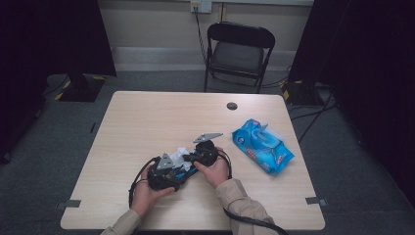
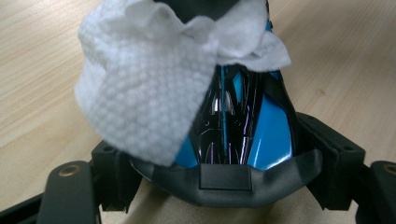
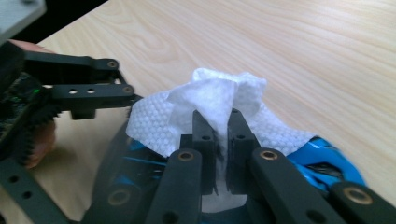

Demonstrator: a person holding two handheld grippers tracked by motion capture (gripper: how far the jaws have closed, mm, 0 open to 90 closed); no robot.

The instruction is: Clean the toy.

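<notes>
The table (image 1: 147, 122) carries 2 things of interest, ordered here by size. The blue wipes pack (image 1: 262, 145) lies off to the right, well apart from the hands, seemingly parked as the supply. Near the front edge, the left gripper (image 2: 224, 140) has its jaws spread wide around a blue and black toy car (image 2: 243, 126), clamping it so it stays put for cleaning. The right gripper (image 3: 218, 140) has its jaws pinched narrow on a white wet wipe (image 3: 219, 100), draped over the car so it can be rubbed across the shell.
</notes>
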